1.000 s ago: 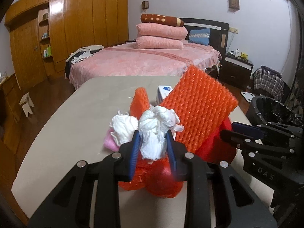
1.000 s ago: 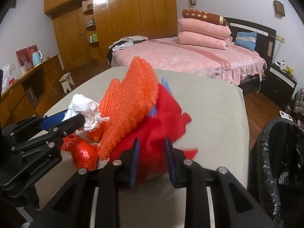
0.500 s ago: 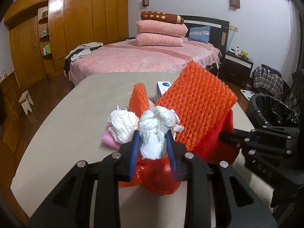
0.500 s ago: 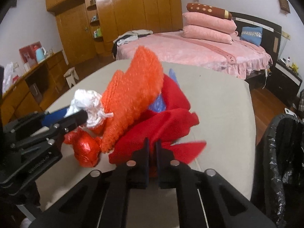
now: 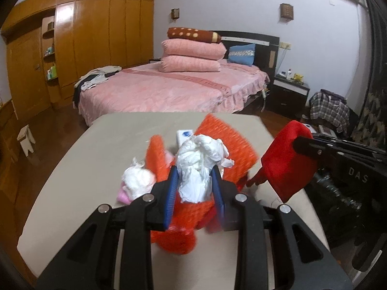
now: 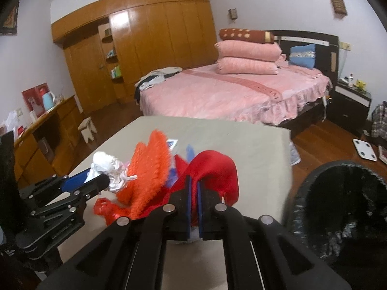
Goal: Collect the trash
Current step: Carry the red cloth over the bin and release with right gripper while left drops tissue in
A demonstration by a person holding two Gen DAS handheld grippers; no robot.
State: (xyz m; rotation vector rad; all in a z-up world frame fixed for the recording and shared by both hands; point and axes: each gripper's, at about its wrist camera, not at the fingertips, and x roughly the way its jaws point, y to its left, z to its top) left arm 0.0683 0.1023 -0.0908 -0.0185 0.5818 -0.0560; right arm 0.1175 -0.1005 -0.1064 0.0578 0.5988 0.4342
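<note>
Since the earlier frames both grippers are rising off the worktop [image 5: 79,169] with their loads. Right gripper [image 6: 193,188] is closing fully on the red cloth [image 6: 217,169], blue pads pinched together with the fabric draped over their tips; in the left wrist view the cloth is hanging clear of the worktop at the right edge, beside the black-lined trash bin [image 6: 338,205], which is standing on the floor at near right. Left gripper [image 5: 194,188] is angling downward, fingers [image 5: 170,193] standing partly open and pressing on the white crumpled tissue wad [image 5: 198,164], which is sticking up between them. An orange-red plastic bag [image 5: 183,222] is hanging under the wad, blurred. Behind it on the worktop: orange foam netting [image 5: 232,142] tilting upright, a second white wad [image 5: 137,181] at near left resting on something pink, a small white box [image 5: 185,136] further back. Pink bed [image 5: 157,91] is lying beyond the far edge.
</note>
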